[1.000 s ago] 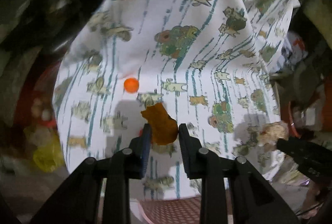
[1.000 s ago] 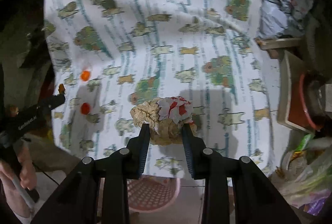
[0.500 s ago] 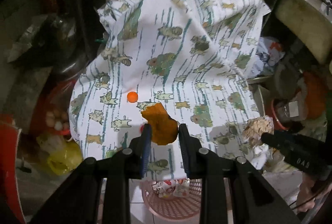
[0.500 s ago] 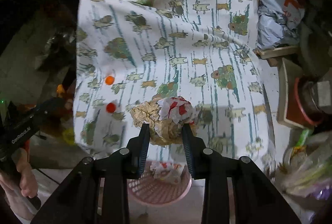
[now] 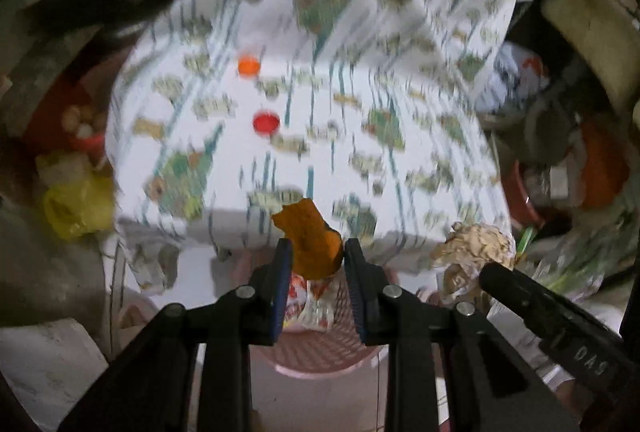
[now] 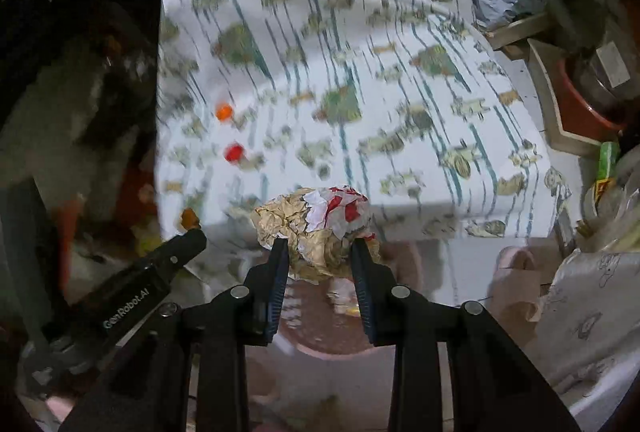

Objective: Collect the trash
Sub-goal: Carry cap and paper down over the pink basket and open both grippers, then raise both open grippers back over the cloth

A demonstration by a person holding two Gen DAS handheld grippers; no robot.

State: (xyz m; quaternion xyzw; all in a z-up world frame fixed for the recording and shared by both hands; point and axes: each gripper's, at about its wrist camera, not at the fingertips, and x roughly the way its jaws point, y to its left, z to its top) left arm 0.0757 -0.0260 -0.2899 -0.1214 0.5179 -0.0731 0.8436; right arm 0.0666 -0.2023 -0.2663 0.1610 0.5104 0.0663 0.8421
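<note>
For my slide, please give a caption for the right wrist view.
Right tongs holding a crumpled paper wad above the pink basket.

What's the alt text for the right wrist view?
The right hand-held gripper grips a crumpled paper ball above a pink basket, at the edge of a patterned tablecloth. Two small caps lie on the cloth; the left hand-held gripper is alongside.

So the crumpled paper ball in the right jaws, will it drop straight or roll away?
The crumpled paper ball looks light and crushable; its creases already dent between the jaws. It probably drops slowly, and its irregular shape should hardly roll inside the pink basket below.
</note>
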